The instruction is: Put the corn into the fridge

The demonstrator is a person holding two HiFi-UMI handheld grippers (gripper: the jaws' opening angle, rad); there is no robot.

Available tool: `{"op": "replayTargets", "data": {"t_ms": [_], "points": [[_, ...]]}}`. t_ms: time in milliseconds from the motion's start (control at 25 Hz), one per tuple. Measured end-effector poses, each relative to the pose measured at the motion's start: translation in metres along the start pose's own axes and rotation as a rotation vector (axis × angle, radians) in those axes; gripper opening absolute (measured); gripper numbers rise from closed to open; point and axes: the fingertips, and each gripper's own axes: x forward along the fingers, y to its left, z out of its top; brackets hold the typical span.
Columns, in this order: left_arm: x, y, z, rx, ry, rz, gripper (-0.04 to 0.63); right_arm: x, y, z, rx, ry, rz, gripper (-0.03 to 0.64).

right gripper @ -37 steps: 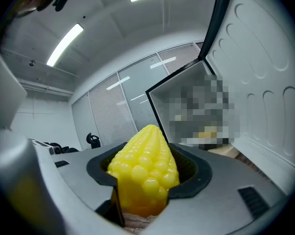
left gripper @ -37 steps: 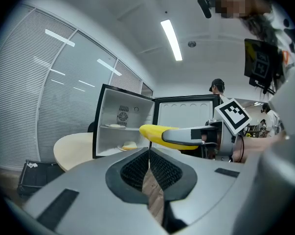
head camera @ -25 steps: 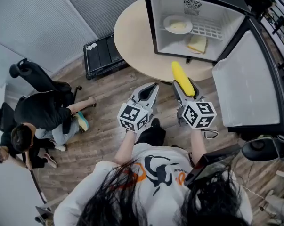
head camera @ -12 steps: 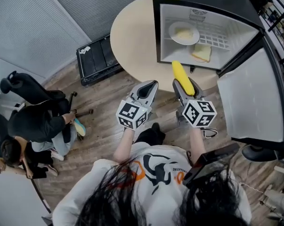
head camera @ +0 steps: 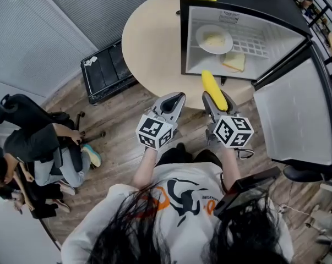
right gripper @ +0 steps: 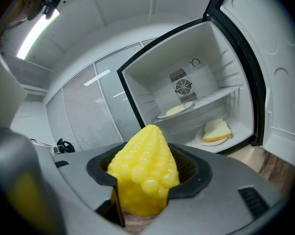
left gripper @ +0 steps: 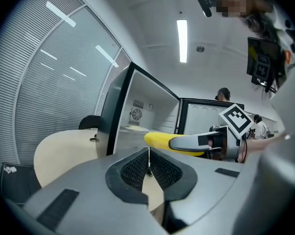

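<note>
Right hand-held gripper [head camera: 213,103] is up in front of the open fridge [head camera: 183,37], and its jaws are clamped on the corn [head camera: 214,91]. The right gripper view confirms it: the yellow cob [right gripper: 145,173] sits wedged between the two dark pads with its pointed end aimed at the fridge's interior. The corn is not in yet. From the head view it hangs over the near edge of the round desk [head camera: 152,43], just short of the fridge's opening.

Left hand-held gripper [head camera: 174,99] rides alongside, just beside the right one. Its jaws are pressed together at the tips, with nothing between them.

Inside the fridge, a white plate [head camera: 212,39] with something pale on it rests on the wire shelf. Below it, a slice of bread [head camera: 233,62] lies on the fridge floor on a small plate. The fridge door [head camera: 298,114] is swung wide to the right.

Off to the left on the wooden floor lies a black case [head camera: 108,70], and further left a person [head camera: 39,147] sits low by a black chair.
</note>
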Motion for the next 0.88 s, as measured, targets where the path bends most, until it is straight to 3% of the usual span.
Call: {"op": "replayTargets", "data": {"t_ms": [480,880], "points": [[0.033,-0.007,-0.012,0.017,0.014,-0.054,0.012,0.014,-0.032,-0.004,0.01,0.022,-0.033,0.249],[0.063,0.014,-0.012,0.017,0.017,-0.01,0.012,0.062,-0.066,-0.007,-0.062,0.066,-0.001,0.249]]}}
